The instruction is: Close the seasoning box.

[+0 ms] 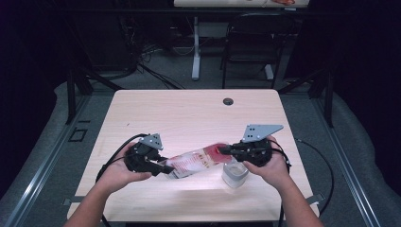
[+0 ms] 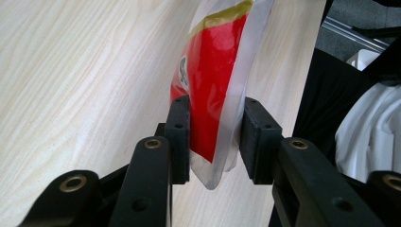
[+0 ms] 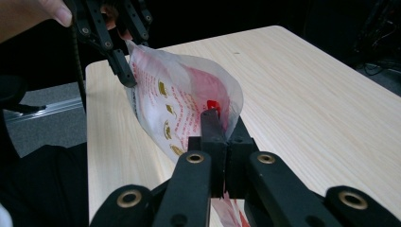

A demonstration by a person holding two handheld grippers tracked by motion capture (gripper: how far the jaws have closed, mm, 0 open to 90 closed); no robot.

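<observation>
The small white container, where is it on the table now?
In the high view the small white container stands on the table near its front edge, right of centre, directly below the right hand-held gripper and beside the red and white pouch.

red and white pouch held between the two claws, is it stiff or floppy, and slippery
Probably floppy: the red and white pouch sags and bulges between the left claw and right claw. Its glossy film looks slippery, so a pinch may creep. It seems light, since edge grips alone hold it above the table.

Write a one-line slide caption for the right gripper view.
Right gripper clamped shut on one edge of a red-and-white printed plastic pouch, with the left gripper holding its far end above the light wooden table.
</observation>
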